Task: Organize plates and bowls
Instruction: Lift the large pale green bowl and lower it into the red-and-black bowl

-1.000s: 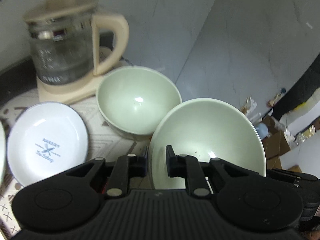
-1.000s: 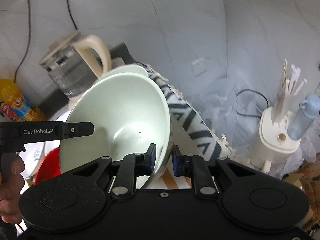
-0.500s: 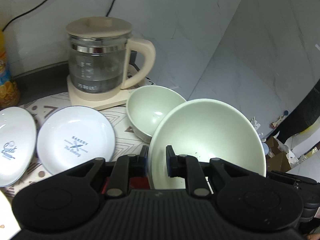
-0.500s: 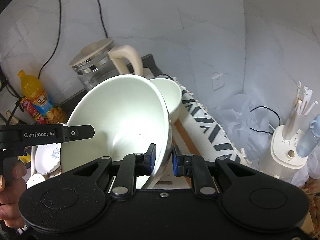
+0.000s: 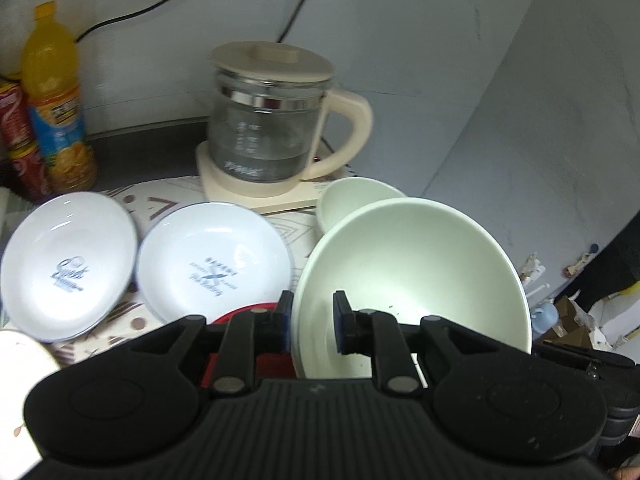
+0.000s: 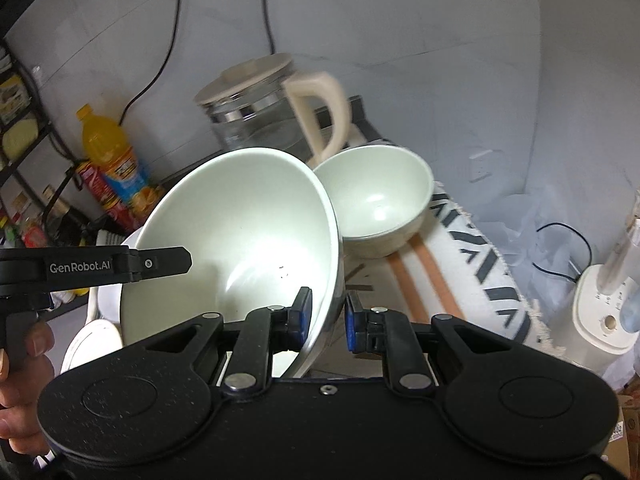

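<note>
Item: large pale-green bowl (image 5: 412, 276), raised off the surface and tilted, lower centre-right of the left wrist view. Held at two points on its rim: left tool (image 5: 311, 322) clenched on the near-left rim, one finger inside and one outside; right tool (image 6: 325, 320) clenched likewise on the rim at lower centre of the right wrist view.

Item: smaller green bowl (image 6: 380, 200), upright on the patterned surface (image 6: 472, 248), just behind the held bowl, right of centre in the right wrist view.

Items: two white printed plates (image 5: 214, 266) (image 5: 68, 264), side by side, left half of the left wrist view; a red item (image 5: 240, 312) shows partly below them, kind unclear.

Other: glass kettle (image 5: 276, 128) on its base, upper centre; orange drink bottle (image 5: 56, 96), upper left.

Step in hand, by judgement: carrying the large bowl to a resting place. Next move likely calls for levelling it, lowering it beside or under the smaller bowl, both tools releasing together.
</note>
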The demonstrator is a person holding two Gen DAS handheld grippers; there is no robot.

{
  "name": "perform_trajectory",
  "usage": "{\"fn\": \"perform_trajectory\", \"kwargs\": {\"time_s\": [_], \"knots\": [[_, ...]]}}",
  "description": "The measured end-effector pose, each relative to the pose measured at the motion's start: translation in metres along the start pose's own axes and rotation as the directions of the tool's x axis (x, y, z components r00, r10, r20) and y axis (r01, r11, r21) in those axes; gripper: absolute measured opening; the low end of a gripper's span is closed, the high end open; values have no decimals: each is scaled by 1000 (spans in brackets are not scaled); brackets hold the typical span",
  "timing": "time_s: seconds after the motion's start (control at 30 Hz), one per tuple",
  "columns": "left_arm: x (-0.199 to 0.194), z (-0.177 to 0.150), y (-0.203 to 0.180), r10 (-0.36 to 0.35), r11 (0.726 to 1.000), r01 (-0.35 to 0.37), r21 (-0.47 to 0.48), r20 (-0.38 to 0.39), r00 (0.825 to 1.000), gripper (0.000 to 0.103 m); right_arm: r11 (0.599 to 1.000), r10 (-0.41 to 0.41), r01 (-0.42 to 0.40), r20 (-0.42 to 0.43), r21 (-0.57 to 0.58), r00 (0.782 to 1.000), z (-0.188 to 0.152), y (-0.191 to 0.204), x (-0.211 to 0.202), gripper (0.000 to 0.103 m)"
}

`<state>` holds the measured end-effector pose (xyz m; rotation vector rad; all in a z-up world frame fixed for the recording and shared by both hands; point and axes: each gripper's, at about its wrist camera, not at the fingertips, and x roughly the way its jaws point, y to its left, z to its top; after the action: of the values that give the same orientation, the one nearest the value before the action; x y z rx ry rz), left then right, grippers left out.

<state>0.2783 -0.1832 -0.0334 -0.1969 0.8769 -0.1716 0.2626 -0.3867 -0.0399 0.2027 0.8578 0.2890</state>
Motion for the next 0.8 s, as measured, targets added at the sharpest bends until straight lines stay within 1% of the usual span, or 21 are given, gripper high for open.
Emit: {"fn": "perform_trajectory", "kwargs": {"time_s": [0.13, 0.43, 0.7, 0.8], "knots": [[-6, -4, 14, 27, 999, -26, -34, 6, 1000, 18, 999, 21, -21, -20, -25, 1000, -3, 13, 7, 17], [-16, -16, 41, 57, 993, -57, -103, -8, 998, 19, 997, 52, -56, -64, -57, 997, -11, 32, 18, 17], [-16, -31, 60, 63, 985, -70, -161, -43, 997, 19, 995, 49, -59, -109, -83, 993, -20, 43, 30, 18], [-14, -37, 65, 57, 981, -68, -182, -64, 996, 19, 994, 34, -47, -127, -102, 991, -24, 46, 33, 18]]}}
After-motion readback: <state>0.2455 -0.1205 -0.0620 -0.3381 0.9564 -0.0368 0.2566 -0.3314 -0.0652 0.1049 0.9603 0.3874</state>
